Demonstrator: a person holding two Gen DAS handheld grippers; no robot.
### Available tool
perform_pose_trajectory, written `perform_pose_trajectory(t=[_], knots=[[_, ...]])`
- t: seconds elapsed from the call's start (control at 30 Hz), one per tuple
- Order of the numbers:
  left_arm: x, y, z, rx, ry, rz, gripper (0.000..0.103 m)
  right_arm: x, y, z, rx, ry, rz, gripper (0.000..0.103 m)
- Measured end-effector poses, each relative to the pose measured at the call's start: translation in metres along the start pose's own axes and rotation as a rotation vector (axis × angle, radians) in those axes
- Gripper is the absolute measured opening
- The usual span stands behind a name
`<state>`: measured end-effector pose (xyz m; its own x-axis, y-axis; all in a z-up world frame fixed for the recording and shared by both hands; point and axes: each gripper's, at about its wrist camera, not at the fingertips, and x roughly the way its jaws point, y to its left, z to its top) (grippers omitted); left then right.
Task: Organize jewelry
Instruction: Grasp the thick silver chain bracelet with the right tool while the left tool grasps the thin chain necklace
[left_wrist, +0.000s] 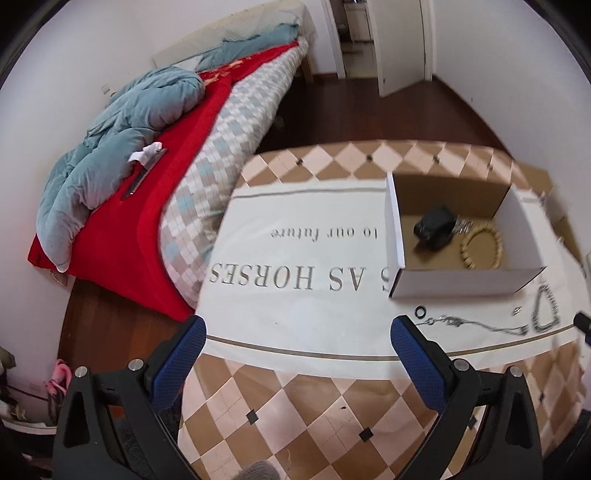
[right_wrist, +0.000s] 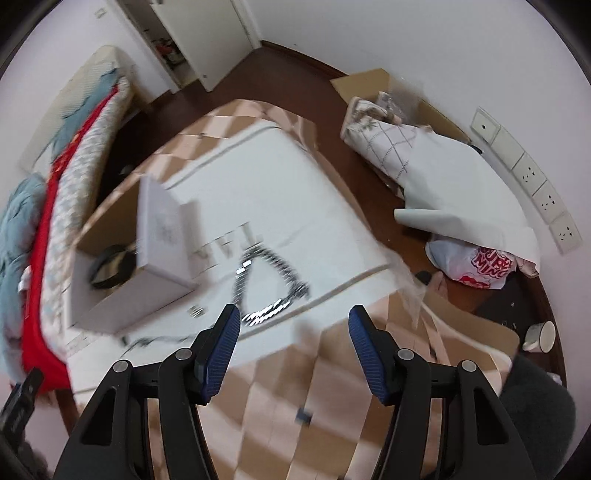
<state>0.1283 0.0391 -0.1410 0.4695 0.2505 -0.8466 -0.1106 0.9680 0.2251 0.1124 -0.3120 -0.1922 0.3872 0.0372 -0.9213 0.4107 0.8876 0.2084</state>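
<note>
Both grippers hang empty above the table, the left gripper (left_wrist: 297, 332) and right gripper (right_wrist: 293, 319) each with fingers spread wide. Beyond them, a wooden bead bracelet (left_wrist: 481, 248) lies inside the white box (left_wrist: 454, 284), while a thin chain (left_wrist: 472, 324) and a chunky necklace (right_wrist: 269, 284) lie on the white cloth (left_wrist: 295, 314) beside it.

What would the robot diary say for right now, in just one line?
left hand-held gripper: open, empty | right hand-held gripper: open, empty | box: beaded bracelet, black item inside | chain loop: on cloth, outside box
</note>
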Motion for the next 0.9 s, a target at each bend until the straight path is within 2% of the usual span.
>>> perform_pose_trajectory(t=[0.2,0.3,0.37,0.43,0.5,0.73,0.8,0.9], knots=[[0.027,-0.025,0.002,0.048,0.044,0.025,0.102,0.051,0.003,0.009,-0.075,0.019,-0.094,0.063],[0.031,-0.044,0.001,0.073,0.056,-0.013,0.102,0.060,0.016,0.006,-0.178,-0.011,-0.158,0.055],[0.030,-0.061,0.000,0.101,0.056,-0.050,0.102,0.058,0.023,0.003,-0.243,-0.034,-0.164,0.037],[0.028,-0.086,-0.003,0.143,0.057,-0.093,0.102,0.056,0.025,0.003,-0.286,-0.026,-0.171,0.006],[0.025,-0.114,-0.007,0.187,0.062,-0.150,0.102,0.054,0.019,0.004,-0.283,-0.010,-0.171,0.006],[0.031,-0.183,-0.015,0.264,0.119,-0.271,0.101,0.046,-0.023,0.014,-0.184,0.039,-0.106,0.006],[0.034,-0.198,-0.016,0.270,0.142,-0.303,0.092,0.044,-0.031,0.014,-0.167,0.043,-0.095,0.006],[0.036,-0.213,-0.015,0.289,0.141,-0.322,0.089,0.042,-0.040,0.014,-0.143,0.046,-0.086,0.006]])
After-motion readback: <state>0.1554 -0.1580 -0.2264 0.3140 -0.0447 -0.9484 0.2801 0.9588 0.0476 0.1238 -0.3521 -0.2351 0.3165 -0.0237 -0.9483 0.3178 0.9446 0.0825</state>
